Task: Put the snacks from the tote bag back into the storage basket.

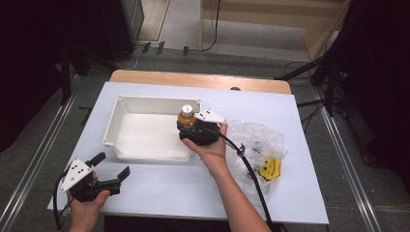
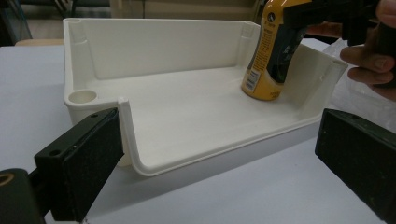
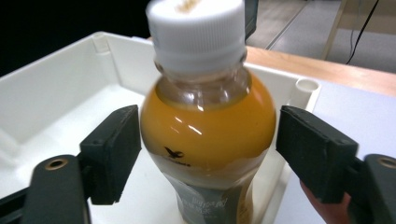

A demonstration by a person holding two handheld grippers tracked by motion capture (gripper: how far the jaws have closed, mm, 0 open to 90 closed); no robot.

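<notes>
I had the bottle (image 3: 208,135) standing in the tray (image 2: 93,56) between my right gripper's (image 3: 208,154) parted jaws, just released, I judged; next, back straight off. Left gripper (image 1: 112,170) idled open.

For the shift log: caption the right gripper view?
Right gripper open around orange drink bottle standing in white tray.

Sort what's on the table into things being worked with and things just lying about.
In use: orange drink bottle standing in the white tray; right tool around the bottle, jaws open.
Lying about: crumpled plastic bag; yellow item inside it; left tool, idle.
</notes>
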